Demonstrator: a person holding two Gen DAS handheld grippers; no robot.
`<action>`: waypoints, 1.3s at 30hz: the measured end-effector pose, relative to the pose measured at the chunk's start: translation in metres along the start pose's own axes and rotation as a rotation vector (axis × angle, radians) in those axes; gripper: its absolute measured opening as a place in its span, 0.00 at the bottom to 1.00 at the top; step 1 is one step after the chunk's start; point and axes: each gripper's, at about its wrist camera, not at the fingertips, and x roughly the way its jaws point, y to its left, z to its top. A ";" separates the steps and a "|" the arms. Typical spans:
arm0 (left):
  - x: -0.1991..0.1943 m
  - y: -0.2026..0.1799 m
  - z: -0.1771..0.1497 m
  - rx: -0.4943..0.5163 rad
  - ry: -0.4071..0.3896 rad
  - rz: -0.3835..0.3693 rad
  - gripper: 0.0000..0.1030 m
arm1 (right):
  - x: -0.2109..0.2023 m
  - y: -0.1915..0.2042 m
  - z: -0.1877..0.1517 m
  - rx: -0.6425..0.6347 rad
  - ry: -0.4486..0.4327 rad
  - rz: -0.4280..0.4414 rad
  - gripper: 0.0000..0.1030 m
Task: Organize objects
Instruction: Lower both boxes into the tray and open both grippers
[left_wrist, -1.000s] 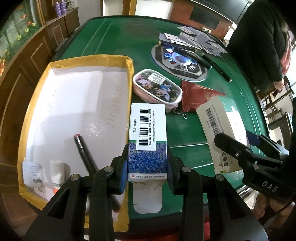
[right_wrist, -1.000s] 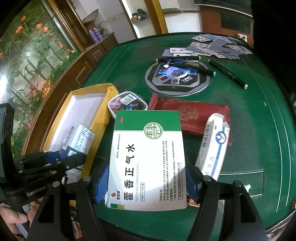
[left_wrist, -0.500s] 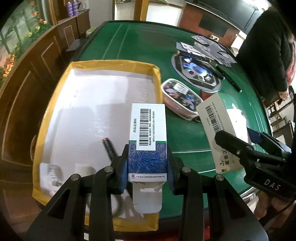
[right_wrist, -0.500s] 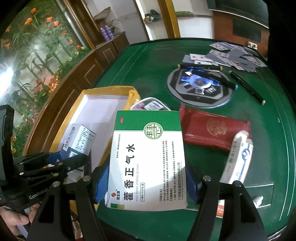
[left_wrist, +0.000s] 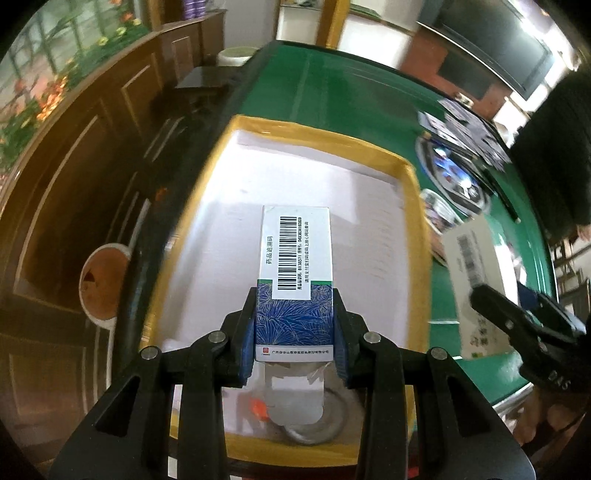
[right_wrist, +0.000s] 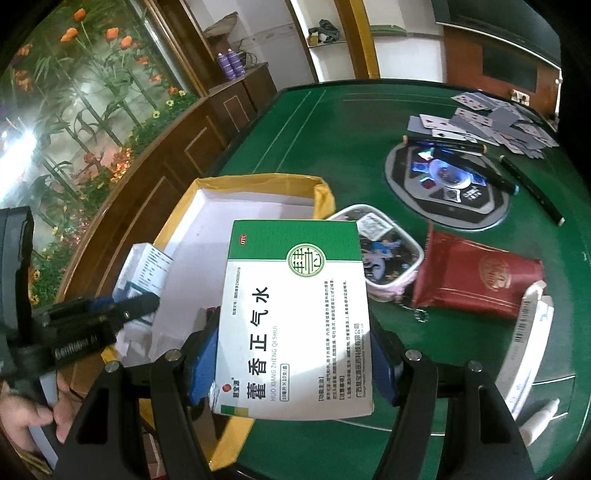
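Note:
My left gripper (left_wrist: 294, 347) is shut on a narrow blue-and-white medicine box (left_wrist: 295, 280) with a barcode, held above the yellow-rimmed white tray (left_wrist: 410, 177). My right gripper (right_wrist: 291, 373) is shut on a large green-and-white medicine box (right_wrist: 295, 325), held above the tray's (right_wrist: 321, 192) right rim. The left gripper and its box (right_wrist: 147, 269) show in the right wrist view over the tray. The right gripper (left_wrist: 517, 328) and its box (left_wrist: 476, 266) show in the left wrist view.
On the green table (right_wrist: 332, 122) lie a pink pencil case (right_wrist: 391, 254), a red pouch (right_wrist: 476, 277), a white box (right_wrist: 528, 343), a round console (right_wrist: 447, 184), pens and playing cards (right_wrist: 480, 122). A wooden cabinet (left_wrist: 92, 147) stands left of the table.
My left gripper has moved left and forward over the tray with its box. My right gripper has lifted its large box and shifted left toward the tray's rim.

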 end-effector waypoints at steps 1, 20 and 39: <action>0.002 0.006 0.001 -0.005 0.003 0.004 0.32 | 0.002 0.003 0.000 -0.002 0.000 0.003 0.67; 0.051 0.036 0.014 0.019 0.071 0.008 0.33 | 0.060 0.066 0.031 -0.120 0.030 0.014 0.67; 0.056 0.040 -0.017 0.016 0.110 -0.003 0.33 | 0.093 0.070 0.000 -0.226 0.092 -0.015 0.67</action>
